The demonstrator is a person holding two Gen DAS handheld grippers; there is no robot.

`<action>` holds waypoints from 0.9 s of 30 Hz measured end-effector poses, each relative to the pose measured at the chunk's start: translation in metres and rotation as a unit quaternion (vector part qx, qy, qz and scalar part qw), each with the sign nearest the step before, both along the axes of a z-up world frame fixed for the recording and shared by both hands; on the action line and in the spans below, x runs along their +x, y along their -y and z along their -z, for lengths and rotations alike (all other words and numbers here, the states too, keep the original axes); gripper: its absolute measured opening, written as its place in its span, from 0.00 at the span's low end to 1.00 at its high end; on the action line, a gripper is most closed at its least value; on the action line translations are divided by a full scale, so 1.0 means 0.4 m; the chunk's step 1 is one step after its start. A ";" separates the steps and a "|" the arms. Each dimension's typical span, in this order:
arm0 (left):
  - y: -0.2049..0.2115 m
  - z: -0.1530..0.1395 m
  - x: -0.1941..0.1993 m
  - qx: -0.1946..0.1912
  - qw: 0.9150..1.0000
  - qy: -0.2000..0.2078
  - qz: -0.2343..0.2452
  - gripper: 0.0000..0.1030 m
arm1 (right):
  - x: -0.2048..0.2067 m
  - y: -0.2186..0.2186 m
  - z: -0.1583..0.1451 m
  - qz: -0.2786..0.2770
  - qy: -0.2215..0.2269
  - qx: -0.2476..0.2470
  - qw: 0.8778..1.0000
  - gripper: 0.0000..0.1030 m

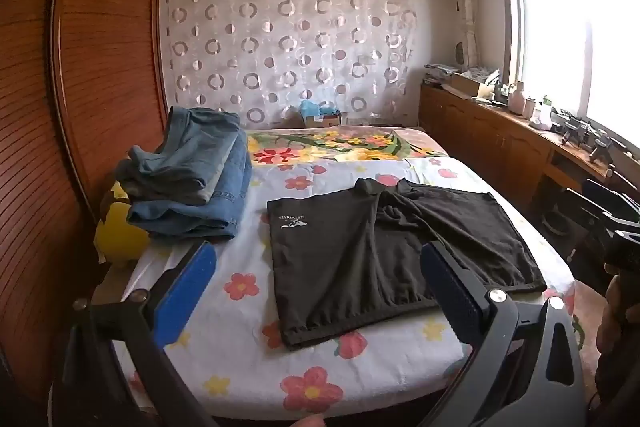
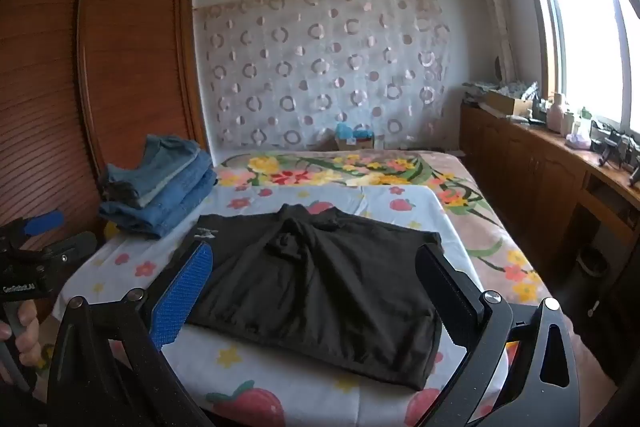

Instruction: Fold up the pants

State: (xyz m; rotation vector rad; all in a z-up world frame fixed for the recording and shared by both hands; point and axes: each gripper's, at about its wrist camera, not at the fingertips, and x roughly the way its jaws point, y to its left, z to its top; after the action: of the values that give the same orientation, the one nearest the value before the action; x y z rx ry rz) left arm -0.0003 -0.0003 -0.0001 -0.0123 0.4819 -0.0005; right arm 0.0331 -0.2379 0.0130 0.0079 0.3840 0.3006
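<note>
Black shorts [image 1: 384, 251] lie spread flat on the flowered bed sheet [image 1: 240, 347], waistband nearest me, a small white logo on the left leg. In the right wrist view the same black shorts [image 2: 320, 279] fill the middle. My left gripper [image 1: 316, 291] hovers above the near edge of the bed, jaws wide open with nothing between them. My right gripper [image 2: 316, 291] also stands wide open and empty, just short of the waistband. The left gripper [image 2: 36, 251] shows at the left edge of the right wrist view, held by a hand.
A stack of folded jeans [image 1: 192, 175] rests at the bed's left, above a yellow cushion [image 1: 120, 231]. A wooden wardrobe [image 1: 80, 67] stands on the left. A long wooden counter [image 1: 520, 131] with clutter runs under the window on the right.
</note>
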 end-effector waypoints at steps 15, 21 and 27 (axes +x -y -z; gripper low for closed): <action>-0.002 0.000 0.001 -0.006 1.000 -0.003 -0.002 1.00 | -0.004 -0.005 -0.002 -0.001 -0.004 -0.001 1.000 1.00; -0.001 0.000 0.000 -0.006 1.000 -0.002 -0.002 1.00 | -0.004 -0.007 -0.002 -0.001 -0.005 -0.001 1.000 1.00; -0.002 0.000 0.000 -0.005 1.000 -0.001 -0.002 1.00 | -0.006 -0.007 -0.003 -0.001 -0.006 0.000 1.000 1.00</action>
State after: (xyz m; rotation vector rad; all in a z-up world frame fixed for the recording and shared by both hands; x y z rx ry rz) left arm -0.0004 0.0003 -0.0002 -0.0233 0.4837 0.0006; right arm 0.0307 -0.2350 0.0143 0.0092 0.3951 0.3036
